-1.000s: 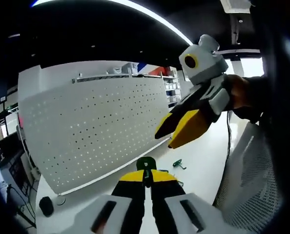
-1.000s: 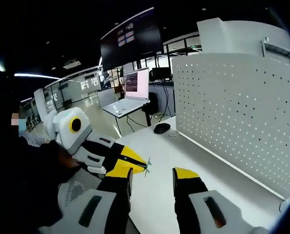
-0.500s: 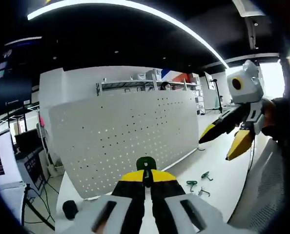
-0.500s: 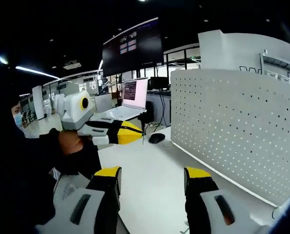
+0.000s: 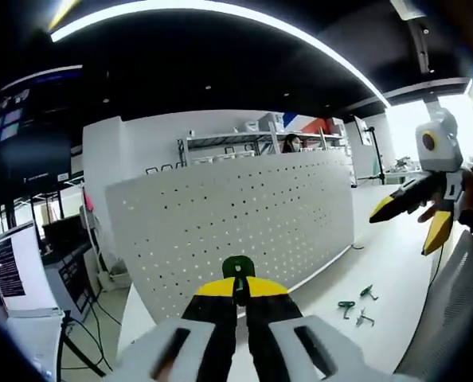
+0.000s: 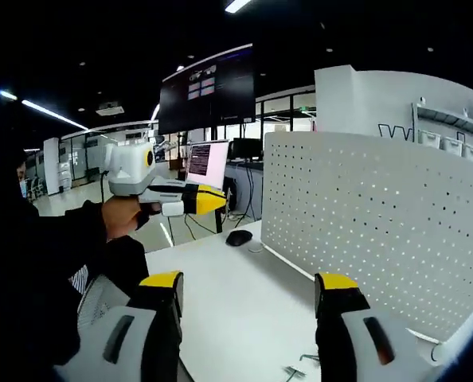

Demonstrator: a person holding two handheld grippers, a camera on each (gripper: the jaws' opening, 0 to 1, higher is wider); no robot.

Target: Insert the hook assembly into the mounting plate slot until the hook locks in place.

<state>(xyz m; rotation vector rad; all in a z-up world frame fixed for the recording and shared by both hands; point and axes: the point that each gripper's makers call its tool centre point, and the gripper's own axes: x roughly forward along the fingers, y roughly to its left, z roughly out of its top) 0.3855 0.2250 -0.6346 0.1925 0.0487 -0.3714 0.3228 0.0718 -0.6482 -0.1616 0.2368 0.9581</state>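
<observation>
Left gripper (image 5: 238, 296) fingers clamp a green hook (image 5: 237, 268), aimed at the pegboard (image 5: 244, 219) ahead for insertion. Right gripper (image 6: 252, 296) fingers spread, empty; spare hooks (image 5: 356, 302) on bench (image 6: 236, 294).

Open-plan office-lab: white workbench (image 6: 220, 286), perforated pegboard (image 6: 380, 223), laptop (image 6: 207, 161), wall screen (image 6: 209, 87), storage shelving (image 5: 228, 143) at far side.

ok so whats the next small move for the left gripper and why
Probably ease the left gripper forward toward the white pegboard. Its jaws are shut on a green-tipped hook that is short of the board's holes. The right gripper is open and holds nothing, and spare hooks lie on the table.
</observation>
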